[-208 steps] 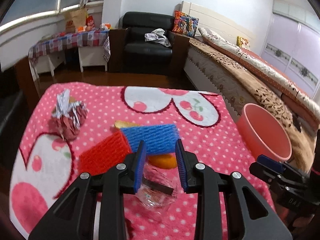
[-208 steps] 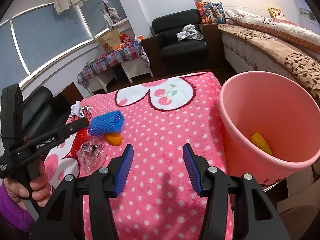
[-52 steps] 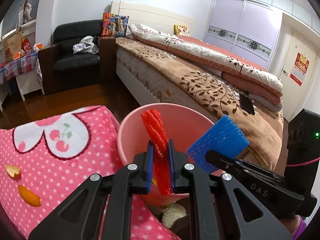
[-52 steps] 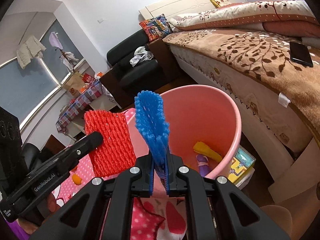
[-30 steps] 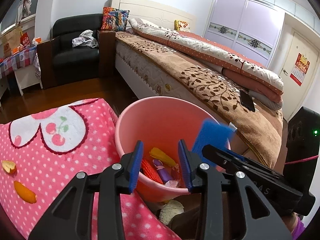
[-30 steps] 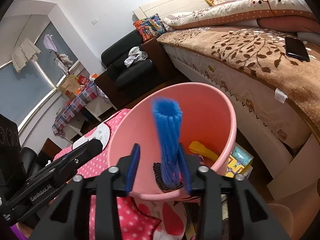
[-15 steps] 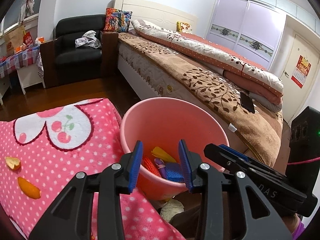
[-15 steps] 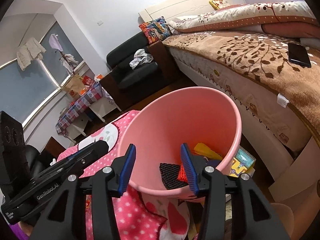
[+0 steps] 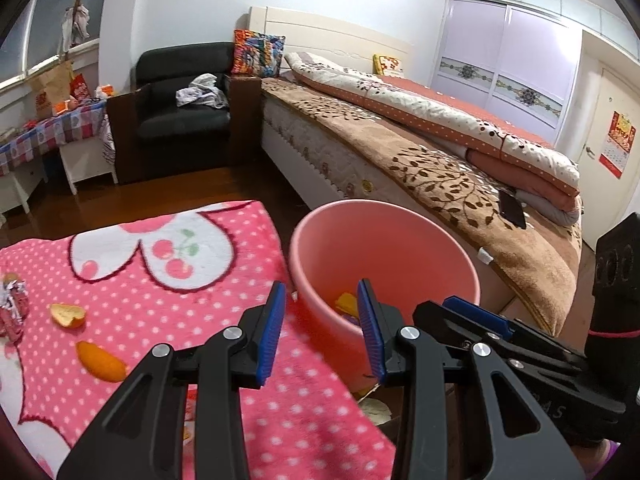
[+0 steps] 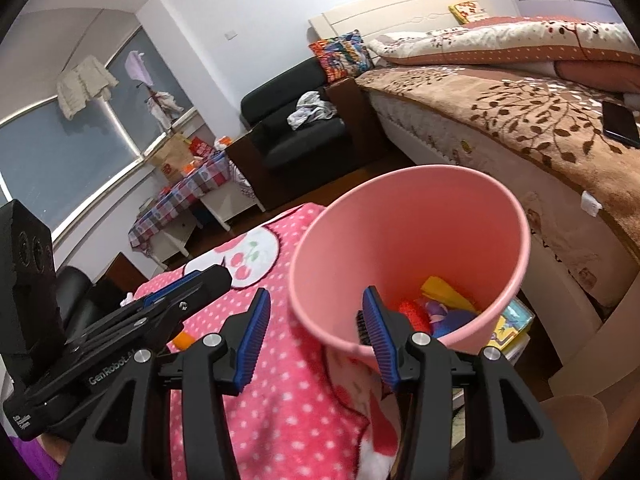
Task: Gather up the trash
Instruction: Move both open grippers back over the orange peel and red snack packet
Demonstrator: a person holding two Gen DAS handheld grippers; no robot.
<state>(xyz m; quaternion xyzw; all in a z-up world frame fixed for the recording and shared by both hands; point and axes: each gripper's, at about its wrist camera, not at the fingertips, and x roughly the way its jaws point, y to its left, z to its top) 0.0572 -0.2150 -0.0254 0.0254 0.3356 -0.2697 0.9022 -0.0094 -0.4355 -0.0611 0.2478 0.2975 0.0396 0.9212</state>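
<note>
Two fisheye views, listed in turn.

Left wrist view:
- left gripper (image 9: pixel 322 326), lower centre, jaws parted, nothing between the blue pads; near rim of the bin showing through the gap.
- pink bin (image 9: pixel 448 248), centre right, upright just beside the right edge of the blanket-covered surface; yellow scrap (image 9: pixel 347 303) visible inside near the bottom.
- pink dotted blanket (image 9: pixel 192 292), lower left, white cherry-print patch near its far edge.
- two orange peels on the blanket at left: curled peel (image 9: pixel 67 314) and flat orange peel (image 9: pixel 101 361), apart from each other.
- crumpled foil wrapper (image 9: pixel 12 304), far left edge, partly cut off.
- right gripper (image 9: pixel 480 320), lower right, seen from the side; jaw state unreadable from this angle.
- bed (image 9: pixel 440 152) at right behind the bin, black armchair (image 9: pixel 180 100) at upper centre left.

Right wrist view:
- right gripper (image 10: pixel 316 334), lower centre, jaws parted and empty; near rim of the pink bin (image 10: pixel 400 208) between the pads, untouched.
- bin contents, lower right of its interior: yellow piece (image 10: pixel 444 290), red mesh sleeve (image 10: pixel 414 312), a bit of blue, a dark mesh piece just beside the right pad.
- left gripper (image 10: pixel 192 280), left, side-on over the blanket (image 10: pixel 280 412).
- sliver of purple sleeve (image 10: pixel 28 460), bottom left corner.
</note>
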